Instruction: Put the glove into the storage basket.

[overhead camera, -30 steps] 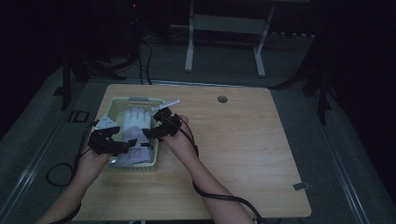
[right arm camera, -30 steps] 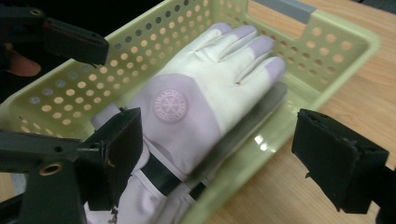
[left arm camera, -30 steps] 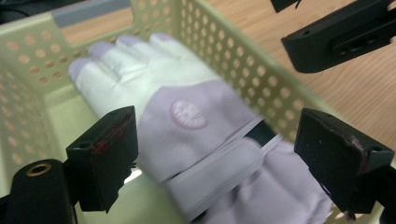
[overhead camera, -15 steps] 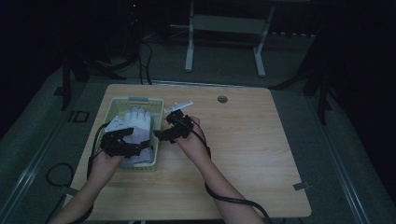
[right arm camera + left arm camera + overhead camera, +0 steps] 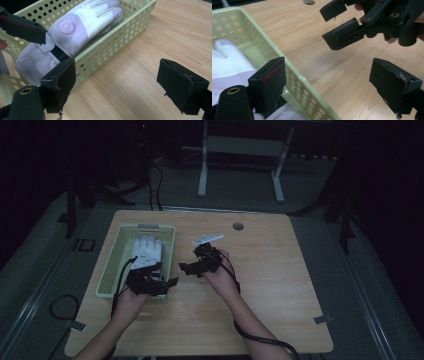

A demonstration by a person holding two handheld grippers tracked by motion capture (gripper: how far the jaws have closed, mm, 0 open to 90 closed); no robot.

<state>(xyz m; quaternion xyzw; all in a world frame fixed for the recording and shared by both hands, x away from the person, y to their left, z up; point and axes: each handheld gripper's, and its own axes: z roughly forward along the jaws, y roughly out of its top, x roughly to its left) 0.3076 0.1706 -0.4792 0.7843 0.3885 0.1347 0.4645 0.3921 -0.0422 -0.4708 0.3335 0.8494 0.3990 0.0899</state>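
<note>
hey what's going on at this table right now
A person holds a gripper in each hand over a wooden table. A white glove lies in a pale green basket. The left gripper is at the basket's near right corner, the right gripper beside it over bare wood. Both are open and empty.

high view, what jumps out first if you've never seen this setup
A pale green perforated basket at the table's left holds a white glove with a round badge. Both open grippers sit just right of it above bare wood: the left gripper at the basket's near right corner, the right gripper beside it.
</note>
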